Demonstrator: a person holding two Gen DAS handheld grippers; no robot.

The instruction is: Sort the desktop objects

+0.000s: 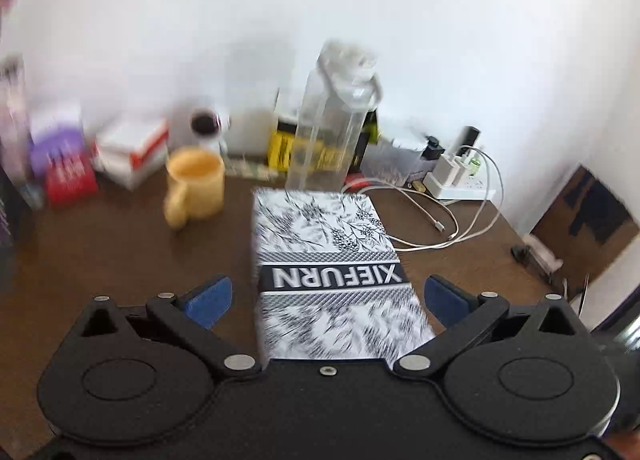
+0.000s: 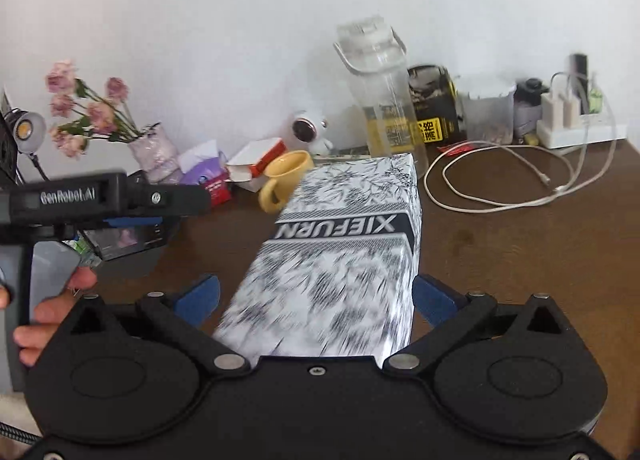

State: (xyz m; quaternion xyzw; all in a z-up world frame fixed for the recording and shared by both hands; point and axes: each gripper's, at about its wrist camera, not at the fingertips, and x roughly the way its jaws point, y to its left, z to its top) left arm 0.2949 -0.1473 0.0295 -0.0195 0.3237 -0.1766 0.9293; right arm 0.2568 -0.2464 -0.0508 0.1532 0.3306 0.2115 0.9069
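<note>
Lengthwise, the patterned XIEFURN box [image 1: 328, 260] lies between both grippers' spread, empty jaws.

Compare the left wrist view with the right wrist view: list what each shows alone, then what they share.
Left wrist only: floor past the desk's right edge. Right wrist only: pink flowers, a lamp, the other tool and a hand. Both: the XIEFURN box between open tongs, yellow mug, clear bottle, white cable, power strip.
</note>
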